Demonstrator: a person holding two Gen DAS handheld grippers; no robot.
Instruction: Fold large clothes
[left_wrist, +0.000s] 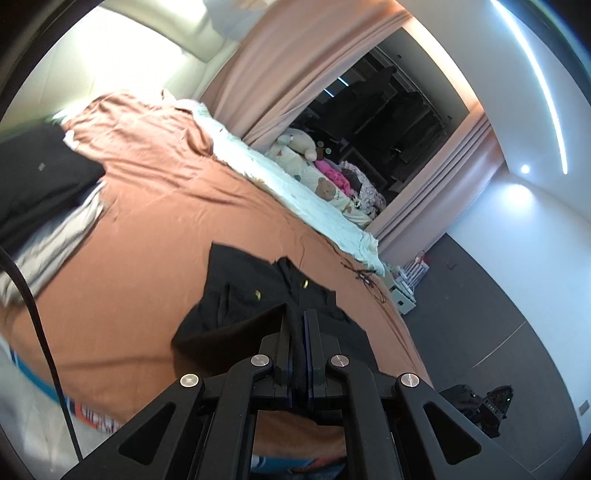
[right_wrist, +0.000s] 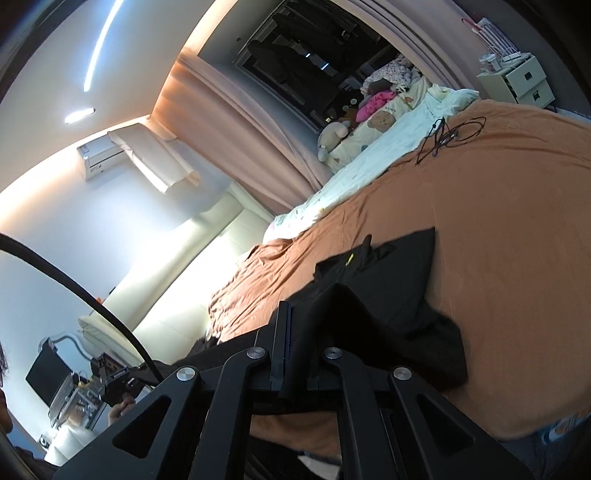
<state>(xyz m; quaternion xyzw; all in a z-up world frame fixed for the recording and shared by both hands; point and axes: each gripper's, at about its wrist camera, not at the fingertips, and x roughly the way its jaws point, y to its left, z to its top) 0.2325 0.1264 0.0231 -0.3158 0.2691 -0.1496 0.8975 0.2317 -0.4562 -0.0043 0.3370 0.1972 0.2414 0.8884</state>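
The left gripper (left_wrist: 300, 325) pinched the black garment's (left_wrist: 251, 295) edge. The right gripper (right_wrist: 295, 332) clamped black cloth above the orange bedspread (right_wrist: 498, 240).

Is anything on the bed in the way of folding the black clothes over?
Nothing visible. Both the left gripper and right gripper already pinch the black garment, and the orange sheet ahead lies bare.

I'm in a home bedroom. Big bed (left_wrist: 155, 221) under an orange-brown sheet, padded cream headboard (right_wrist: 207, 266), bear-print pillow (left_wrist: 325, 188) and plush toy (right_wrist: 334, 138) along the far side. Pink curtains (left_wrist: 295, 66) frame a dark window, wall air conditioner (right_wrist: 101, 157) above, small white drawer unit (right_wrist: 524, 83) beside the bed.
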